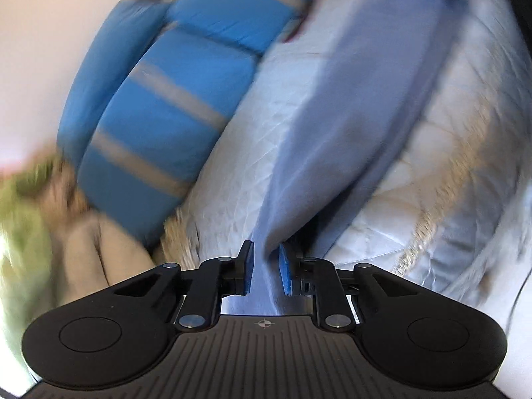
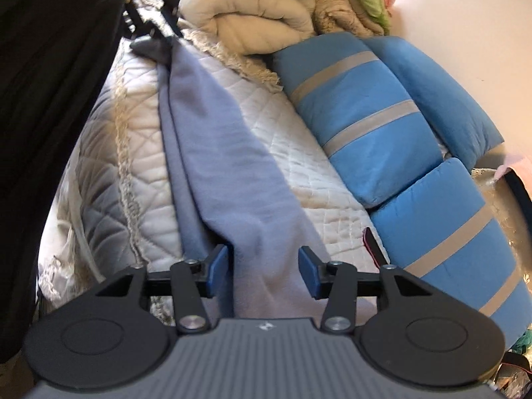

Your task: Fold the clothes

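A long lavender garment (image 1: pixel 332 133) lies stretched over a white quilted bedspread (image 1: pixel 232 183). In the blurred left wrist view my left gripper (image 1: pixel 266 266) is closed on a bunched fold of it, with the cloth pinched between the blue pads. In the right wrist view the same garment (image 2: pixel 232 173) runs away from me up the bed. My right gripper (image 2: pixel 264 269) stands open around its near end, with cloth lying between the pads and a clear gap at the right fingertip (image 2: pixel 307 266). The garment's far end (image 2: pixel 156 48) is gathered dark under a black linkage.
Blue cushions with grey stripes (image 2: pixel 365 116) line the right side of the bed against a pale wall. Folded cream, tan and green blankets (image 2: pixel 266 16) are piled at the far end. A person's dark clothing (image 2: pixel 50 99) fills the left. The bedspread's fringed edge (image 2: pixel 126 166) runs along the left.
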